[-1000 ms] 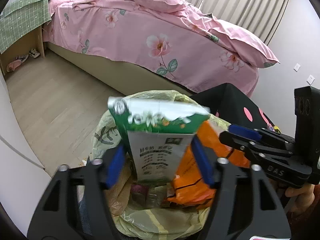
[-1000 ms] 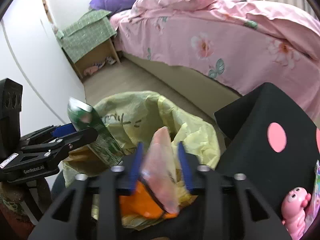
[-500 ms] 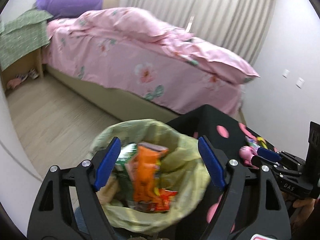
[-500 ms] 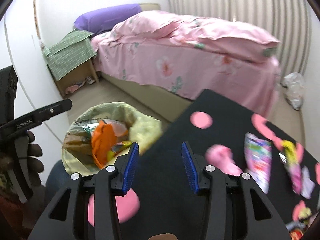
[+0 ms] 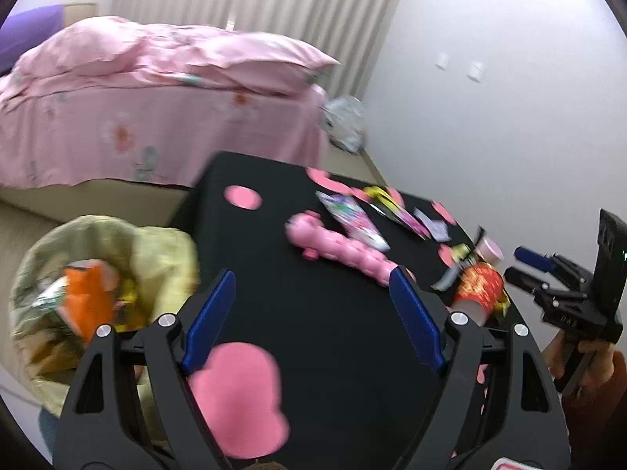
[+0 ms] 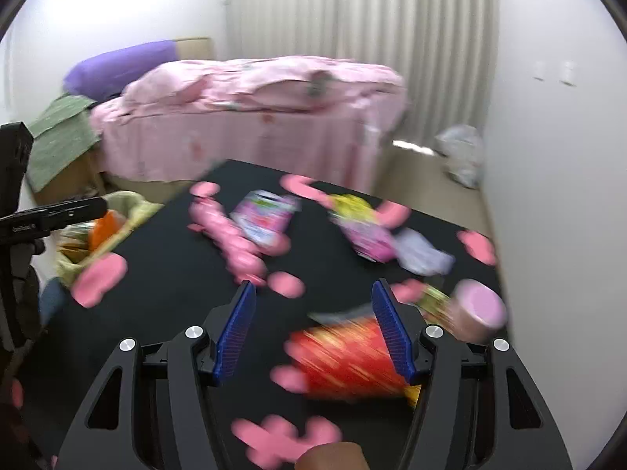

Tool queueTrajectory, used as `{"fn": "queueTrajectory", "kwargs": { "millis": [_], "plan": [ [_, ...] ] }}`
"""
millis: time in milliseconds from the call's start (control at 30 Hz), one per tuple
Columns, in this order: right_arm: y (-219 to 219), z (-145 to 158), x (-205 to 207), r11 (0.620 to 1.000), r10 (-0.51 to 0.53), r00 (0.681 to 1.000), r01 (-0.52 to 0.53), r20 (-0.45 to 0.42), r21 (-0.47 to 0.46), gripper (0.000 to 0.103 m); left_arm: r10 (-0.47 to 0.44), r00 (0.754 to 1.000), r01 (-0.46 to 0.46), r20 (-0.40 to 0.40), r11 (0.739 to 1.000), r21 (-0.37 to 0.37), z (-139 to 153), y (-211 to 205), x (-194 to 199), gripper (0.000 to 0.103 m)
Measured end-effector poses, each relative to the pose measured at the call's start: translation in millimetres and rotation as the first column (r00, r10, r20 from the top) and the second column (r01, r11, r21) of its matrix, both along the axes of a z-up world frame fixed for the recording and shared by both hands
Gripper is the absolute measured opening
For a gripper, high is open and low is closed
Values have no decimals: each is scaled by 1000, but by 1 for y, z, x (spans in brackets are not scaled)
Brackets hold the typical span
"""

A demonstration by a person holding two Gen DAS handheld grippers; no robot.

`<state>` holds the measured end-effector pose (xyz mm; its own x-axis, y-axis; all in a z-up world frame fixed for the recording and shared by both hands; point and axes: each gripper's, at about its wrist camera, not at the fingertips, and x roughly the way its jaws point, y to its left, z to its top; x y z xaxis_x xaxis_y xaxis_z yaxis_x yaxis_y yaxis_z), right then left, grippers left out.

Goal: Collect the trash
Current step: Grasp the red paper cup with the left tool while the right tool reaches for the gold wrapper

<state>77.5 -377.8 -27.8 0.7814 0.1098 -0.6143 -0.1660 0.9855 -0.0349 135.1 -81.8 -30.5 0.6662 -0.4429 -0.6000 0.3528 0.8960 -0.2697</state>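
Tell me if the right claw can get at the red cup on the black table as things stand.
Probably yes. The right claw is empty, its jaws opening, and the red cup lies on its side on the table just ahead of it. Only a pink-lidded cup sits close beside it.

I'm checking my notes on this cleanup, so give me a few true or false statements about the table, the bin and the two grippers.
1. The left gripper holds a carton. False: nothing is between its fingers.
2. The orange packet is in the trash bag. True.
3. The table is cleared of trash. False: wrappers and a red cup lie on it.
4. A pink toy lies on the table. True.
5. The right gripper grips the red cup. False: its jaws are opening, not touching it.
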Motion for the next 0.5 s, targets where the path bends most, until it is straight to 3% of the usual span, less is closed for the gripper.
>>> {"fn": "queueTrajectory", "kwargs": {
  "millis": [100, 200, 367, 500],
  "plan": [
    [-38, -7, -21, 995, -100, 995, 100, 11, -16, 58, -106, 994, 106, -10, 994, 4, -7, -37, 2, 77],
    [-67, -15, -34, 985, -173, 985, 173, 7, -22, 58, -230, 973, 230, -21, 973, -14, -8, -80, 2, 77],
    [-101, -30, -47, 967, -255, 967, 255, 0, 11, 58, -429, 903, 428, -36, 903, -43, -8, -159, -5, 77],
    [-117, -37, -53, 961, -272, 962, 272, -16, 54, 58, -538, 841, 541, -60, 839, 52, -16, -219, -8, 77]
  ]
}}
